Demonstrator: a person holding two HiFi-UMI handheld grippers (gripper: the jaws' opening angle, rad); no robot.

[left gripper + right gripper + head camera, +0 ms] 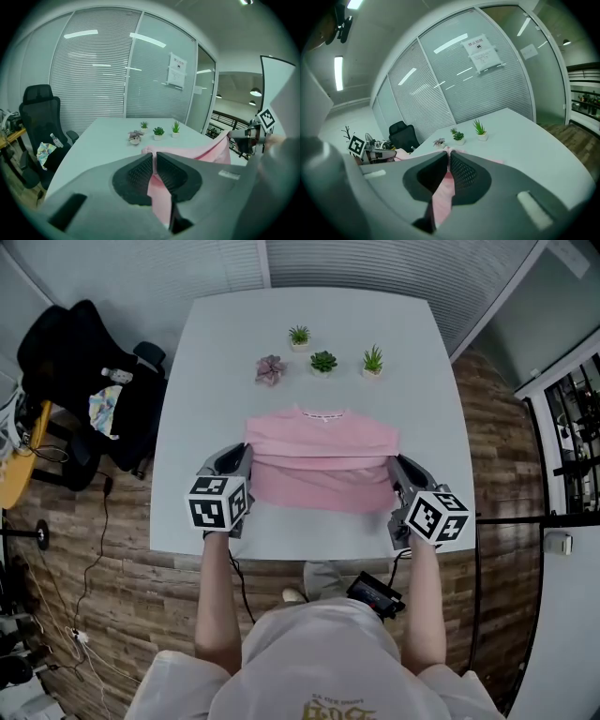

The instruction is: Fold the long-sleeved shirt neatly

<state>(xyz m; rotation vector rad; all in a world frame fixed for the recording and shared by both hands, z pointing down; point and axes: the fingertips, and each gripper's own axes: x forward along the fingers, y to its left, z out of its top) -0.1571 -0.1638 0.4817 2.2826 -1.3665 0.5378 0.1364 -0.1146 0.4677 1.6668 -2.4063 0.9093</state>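
The pink long-sleeved shirt [322, 460] lies partly folded on the white table [216, 352], collar toward the far side. Its near edge is lifted off the table and stretched between my two grippers. My left gripper [246, 461] is shut on the shirt's left near corner; pink cloth [159, 197] hangs from between its pads [140, 176]. At the other end my right gripper [395, 468] is shut on the right near corner, with cloth [443, 192] pinched between its pads [461, 172]. Each gripper view shows the other gripper across the taut fabric.
Three small potted plants [323, 361] and a dusky-pink flower ornament [271, 368] stand in a row beyond the collar. A black office chair [80, 381] with items on it stands left of the table. Glass walls with blinds [93, 75] rise behind the table.
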